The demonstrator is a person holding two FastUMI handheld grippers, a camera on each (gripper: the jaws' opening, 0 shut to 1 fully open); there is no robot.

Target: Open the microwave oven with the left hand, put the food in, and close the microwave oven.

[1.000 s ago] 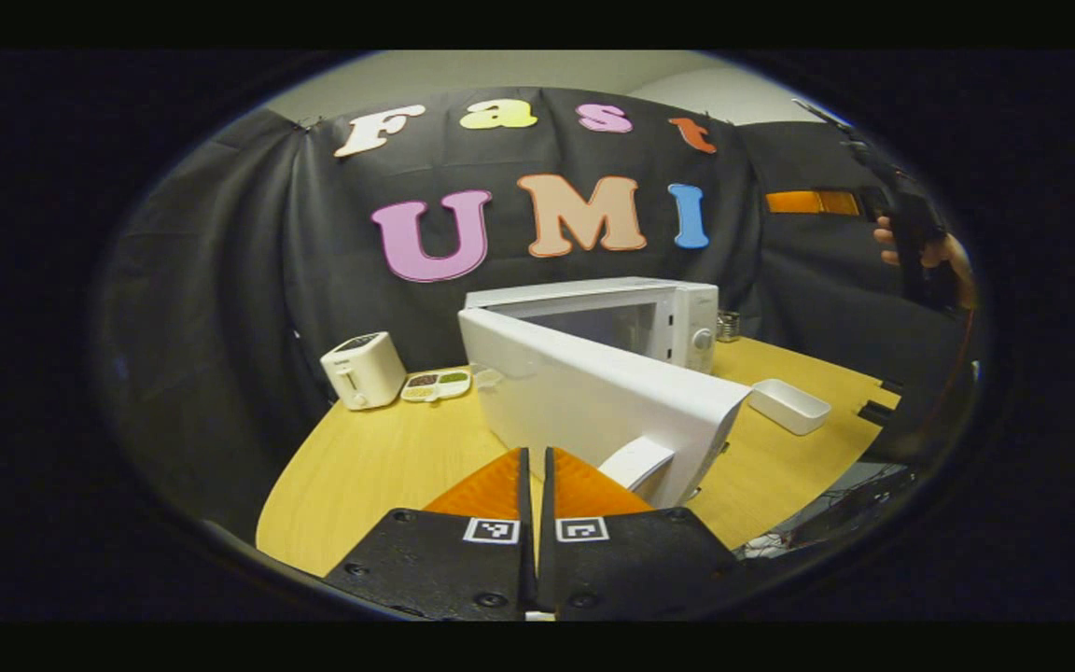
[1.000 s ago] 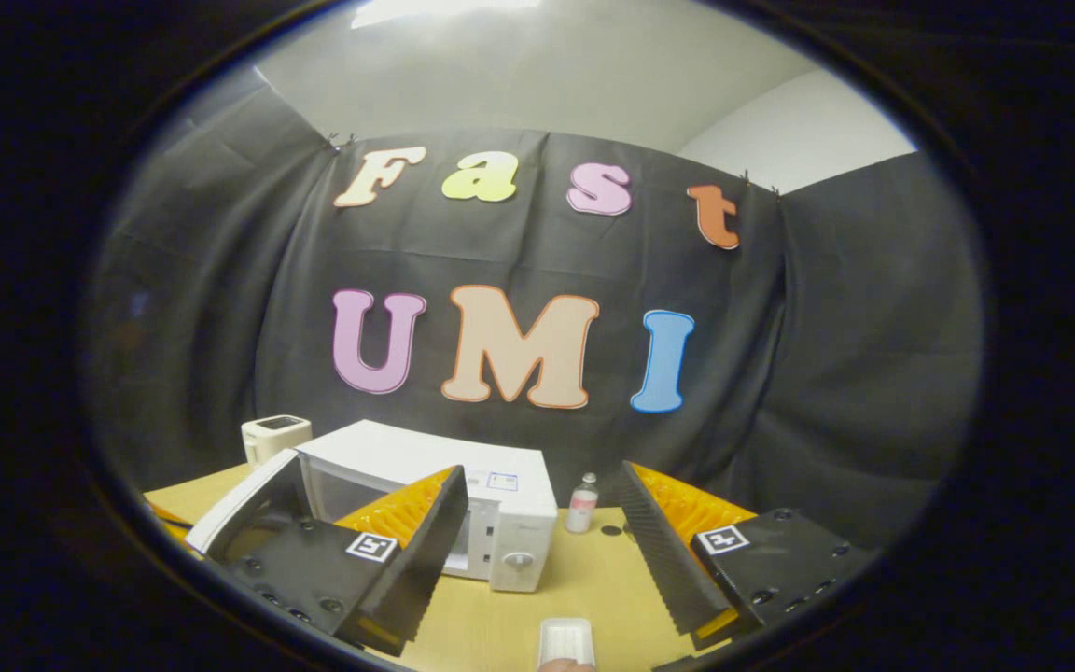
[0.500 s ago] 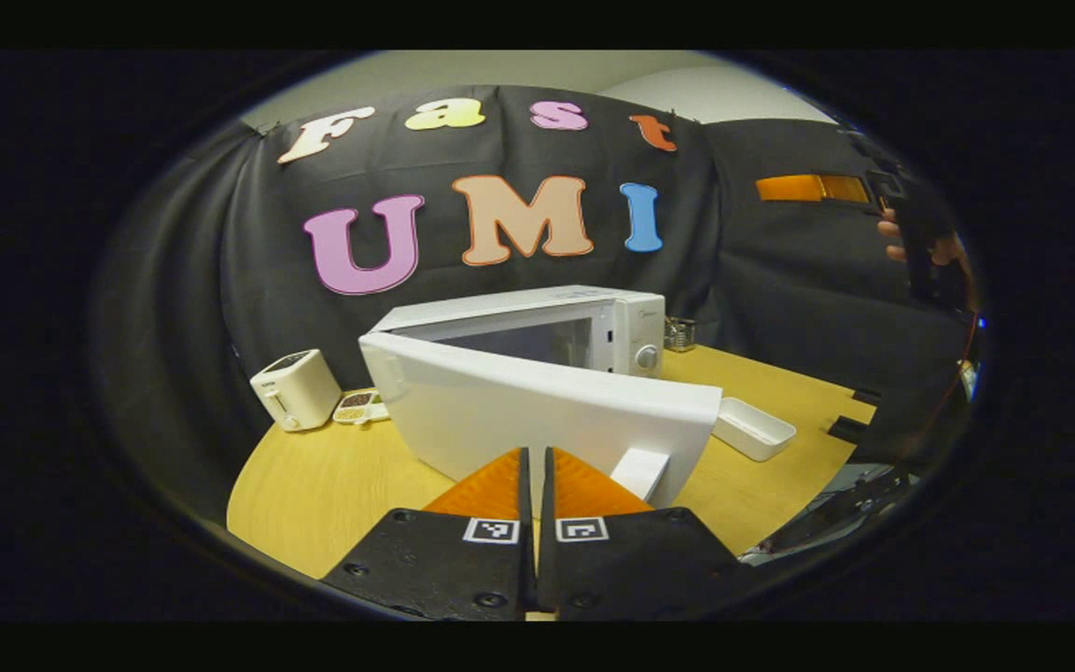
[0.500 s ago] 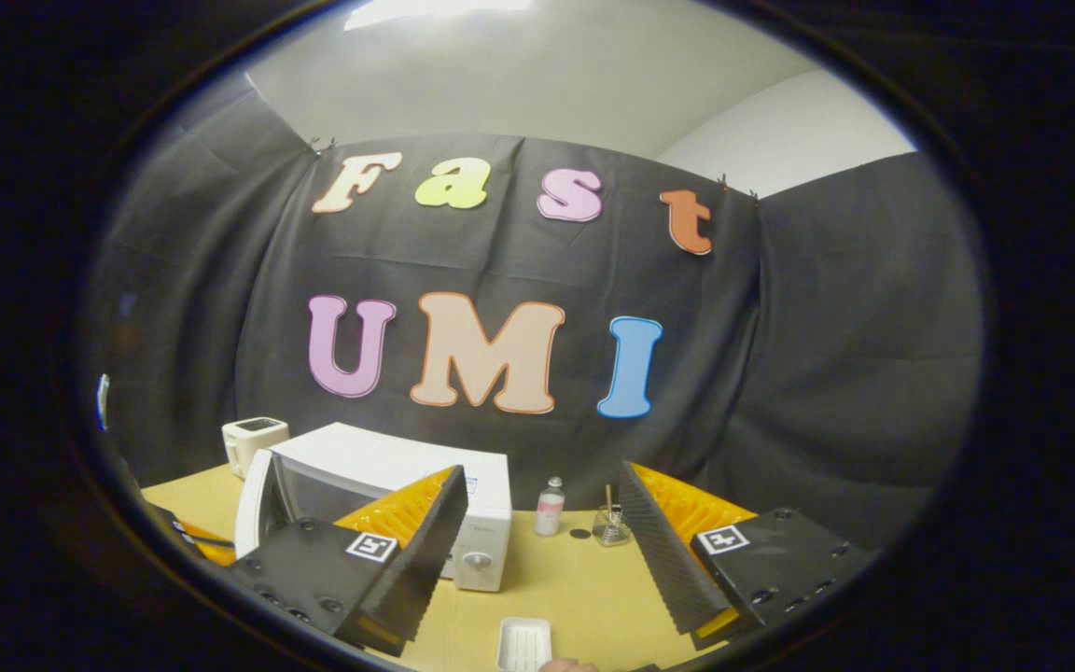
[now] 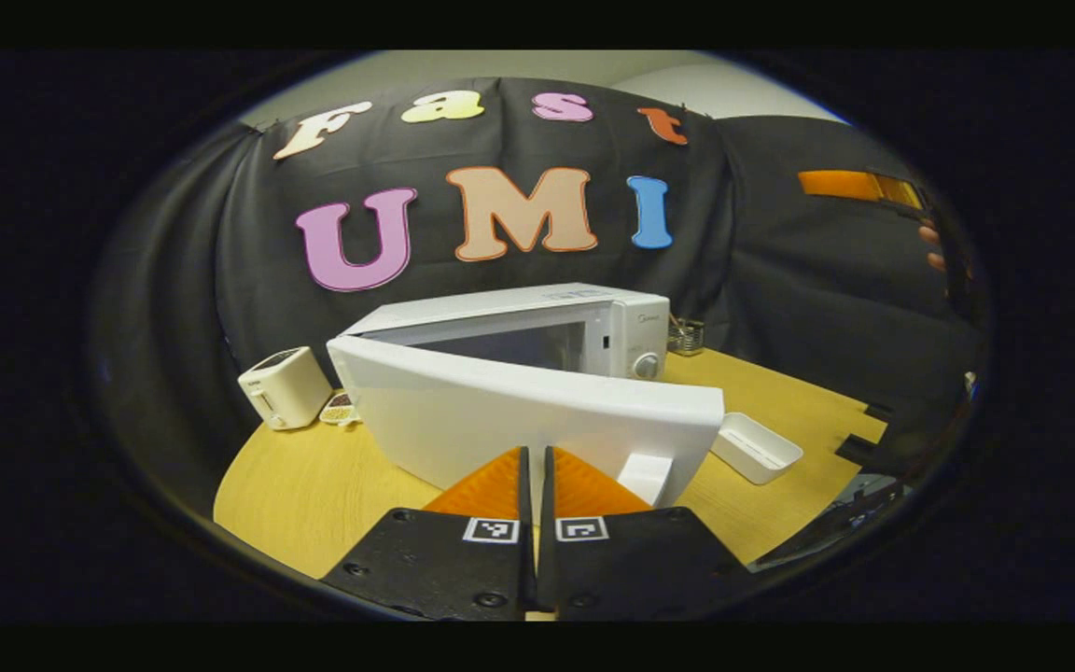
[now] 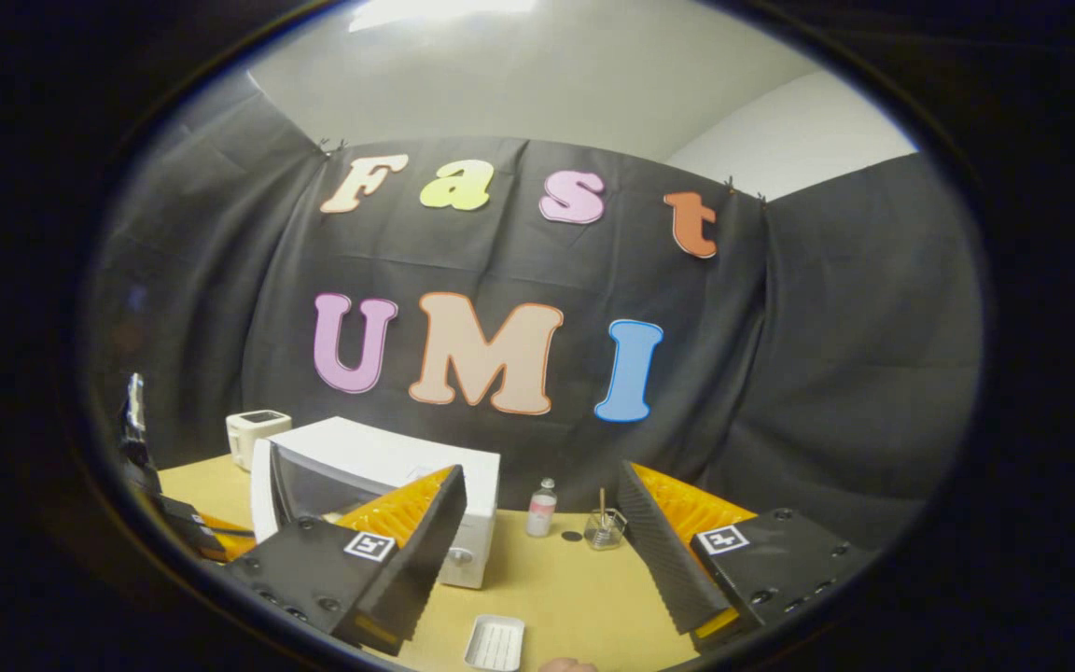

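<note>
Left tongs [image 5: 534, 467]: closed, empty, level before the microwave door [image 5: 537, 420]. Right tongs [image 6: 542, 523]: open, empty, raised above the microwave [image 6: 379, 467].

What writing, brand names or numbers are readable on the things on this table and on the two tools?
None can be read.
White microwave oven: small grey mark on its control panel, too small to read.
Small clear bottle: pinkish label, blurred.
White toaster: no readable text.
Left hand-held gripper and right hand-held gripper: square black-and-white pattern markers, no words.
</note>
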